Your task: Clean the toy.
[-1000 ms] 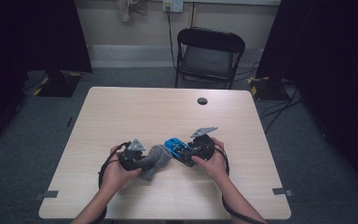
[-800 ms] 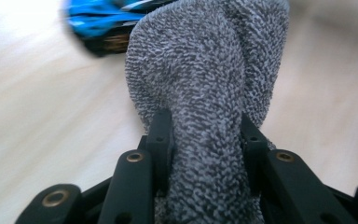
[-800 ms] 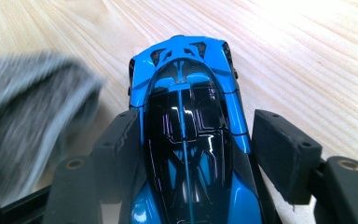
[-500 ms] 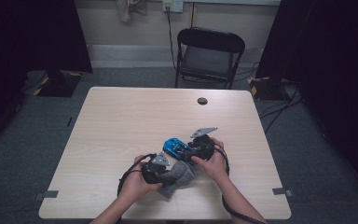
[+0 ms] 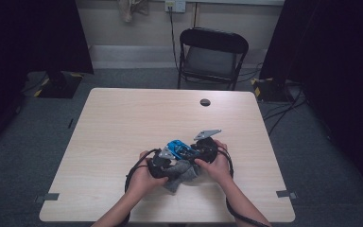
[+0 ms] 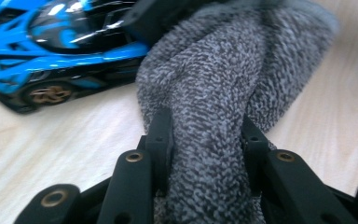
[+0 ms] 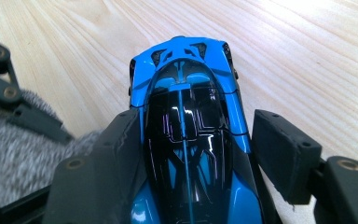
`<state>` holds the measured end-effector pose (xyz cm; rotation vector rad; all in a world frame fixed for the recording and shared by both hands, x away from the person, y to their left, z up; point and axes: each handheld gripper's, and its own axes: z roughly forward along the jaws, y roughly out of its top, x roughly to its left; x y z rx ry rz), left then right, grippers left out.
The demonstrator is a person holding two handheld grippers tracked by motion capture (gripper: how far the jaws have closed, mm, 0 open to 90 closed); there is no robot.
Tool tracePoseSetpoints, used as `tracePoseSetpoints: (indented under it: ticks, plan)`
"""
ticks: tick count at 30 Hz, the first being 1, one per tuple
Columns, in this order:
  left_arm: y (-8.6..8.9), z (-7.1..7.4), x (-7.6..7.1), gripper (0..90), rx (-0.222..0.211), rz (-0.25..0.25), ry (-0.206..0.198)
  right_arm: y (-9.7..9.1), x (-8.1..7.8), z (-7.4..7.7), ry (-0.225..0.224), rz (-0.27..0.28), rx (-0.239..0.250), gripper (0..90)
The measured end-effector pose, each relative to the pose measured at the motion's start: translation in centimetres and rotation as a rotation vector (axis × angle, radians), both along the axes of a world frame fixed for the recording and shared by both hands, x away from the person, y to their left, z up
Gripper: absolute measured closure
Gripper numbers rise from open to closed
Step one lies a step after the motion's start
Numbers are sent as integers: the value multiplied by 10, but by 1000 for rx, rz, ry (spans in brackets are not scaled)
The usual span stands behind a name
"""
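Left tongs (image 6: 207, 140) clamp a bunched grey knit cloth (image 6: 223, 93). Right tongs (image 7: 196, 149) straddle a glossy blue-black toy car (image 7: 186, 116), just beside the cloth, on pale wood-grain desk (image 5: 123, 123).

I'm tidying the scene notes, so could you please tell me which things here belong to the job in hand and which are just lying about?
In use:
- left gripper, shut on the grey cloth
- right gripper, around the blue toy car

Lying about:
- folding chair
- table's cable hole
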<state>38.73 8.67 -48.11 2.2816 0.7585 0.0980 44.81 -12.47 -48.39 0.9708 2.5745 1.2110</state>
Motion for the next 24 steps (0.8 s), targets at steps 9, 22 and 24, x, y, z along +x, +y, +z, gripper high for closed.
tracePoseSetpoints:
  ticks: [9,22,24]
  plan:
    - [11,0,9,653,4,56,-10,0,0,0,-2,0,3,342]
    - [24,3,21,659,16,100,8,0,0,0,-2,1,0,341]
    - [24,2,22,660,16,109,3,0,0,0,-2,1,1,341]
